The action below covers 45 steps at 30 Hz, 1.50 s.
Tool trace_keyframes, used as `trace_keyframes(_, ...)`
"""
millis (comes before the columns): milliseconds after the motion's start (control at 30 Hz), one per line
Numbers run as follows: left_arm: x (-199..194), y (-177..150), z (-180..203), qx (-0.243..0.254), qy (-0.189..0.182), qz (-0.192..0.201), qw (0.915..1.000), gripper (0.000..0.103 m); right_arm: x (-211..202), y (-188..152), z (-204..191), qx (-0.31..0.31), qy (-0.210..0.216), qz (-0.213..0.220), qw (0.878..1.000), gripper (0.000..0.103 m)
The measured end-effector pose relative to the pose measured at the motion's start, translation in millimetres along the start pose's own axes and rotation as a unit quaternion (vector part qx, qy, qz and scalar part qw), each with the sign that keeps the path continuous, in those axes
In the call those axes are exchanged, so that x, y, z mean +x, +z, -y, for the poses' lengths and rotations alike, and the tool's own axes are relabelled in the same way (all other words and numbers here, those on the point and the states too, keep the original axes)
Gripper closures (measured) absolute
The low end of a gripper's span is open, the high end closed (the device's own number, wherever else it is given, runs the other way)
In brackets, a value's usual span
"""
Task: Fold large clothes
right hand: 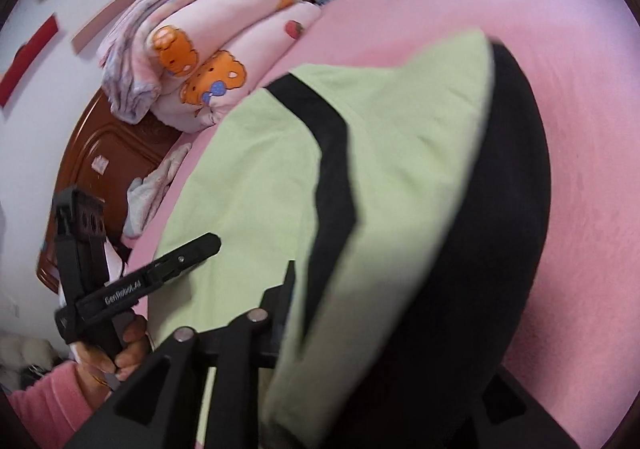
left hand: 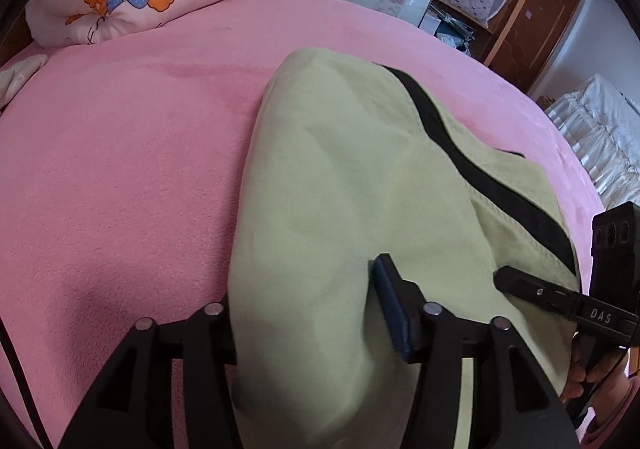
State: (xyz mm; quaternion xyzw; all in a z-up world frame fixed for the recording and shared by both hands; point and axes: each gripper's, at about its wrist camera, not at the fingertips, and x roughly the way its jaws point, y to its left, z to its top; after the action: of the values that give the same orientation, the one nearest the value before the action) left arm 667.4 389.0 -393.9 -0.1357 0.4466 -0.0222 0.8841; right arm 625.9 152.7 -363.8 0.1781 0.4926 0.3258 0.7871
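A bedroom, with a pink bed (left hand: 120, 177) carrying a half-folded green garment (left hand: 340, 189).

The garment, with its black stripe (left hand: 436, 129), lies across the middle of both frames. The left gripper (left hand: 308, 329) stands part open with cloth between its jaws. The right gripper (right hand: 360, 329) is narrow, but whether it pinches the cloth I cannot tell. To fold well, lay the edge flat before letting go. Readable lettering: "DAS" at the lower right of the left view, "GenRobot.AI" at the lower left of the right view.

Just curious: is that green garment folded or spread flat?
Folded: the green garment lies doubled over on the pink bed, its rounded fold edge showing.
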Motion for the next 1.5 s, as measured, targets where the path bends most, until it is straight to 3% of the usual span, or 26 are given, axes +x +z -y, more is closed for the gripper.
trace_keyframes(100,-1,-4,2,-0.003,0.003,-0.001,1.0000,0.049,4,-3,5,-0.006,0.004,0.001,1.000,0.083)
trace_keyframes(200,-11,-7,12,-0.008,0.017,-0.009,0.9998,0.049,4,-1,-2,-0.012,-0.021,-0.007,1.000,0.082)
trace_keyframes(367,-40,-12,36,0.018,0.079,0.000,0.9967,0.049,-24,-4,-11,-0.018,-0.064,-0.017,0.998,0.072)
trace_keyframes(467,-62,-26,40,0.042,0.091,0.002,0.9950,0.049,-46,-7,-9,-0.015,-0.084,-0.014,0.996,0.070)
trace_keyframes(633,-89,-52,31,0.049,0.081,-0.004,0.9955,0.045,-70,-18,-8,-0.016,-0.097,0.010,0.995,0.070)
trace_keyframes(700,-88,-57,24,0.047,0.076,-0.014,0.9959,0.039,-71,-21,-4,-0.011,-0.099,0.010,0.995,0.070)
trace_keyframes(833,-83,-63,7,0.020,0.058,-0.016,0.9980,0.030,-62,-26,24,0.049,-0.087,0.010,0.995,0.069)
trace_keyframes(967,-77,-63,1,0.007,0.058,-0.016,0.9982,0.029,-56,-28,41,0.075,-0.095,0.025,0.992,0.070)
trace_keyframes(1133,-90,-72,11,-0.011,0.100,-0.016,0.9948,0.029,-65,-28,30,0.048,-0.111,0.016,0.993,0.067)
trace_keyframes(1267,-117,-90,40,-0.001,0.191,0.009,0.9815,0.029,-88,-49,30,0.088,-0.100,0.021,0.991,0.058)
trace_keyframes(1333,-128,-102,57,0.015,0.229,0.001,0.9734,0.029,-100,-70,32,0.113,-0.082,0.014,0.990,0.056)
trace_keyframes(1400,-142,-117,72,0.024,0.242,-0.011,0.9700,0.029,-115,-93,31,0.122,-0.075,0.009,0.990,0.055)
trace_keyframes(1500,-174,-146,102,0.018,0.235,-0.017,0.9716,0.029,-148,-137,22,0.111,-0.105,-0.005,0.988,0.054)
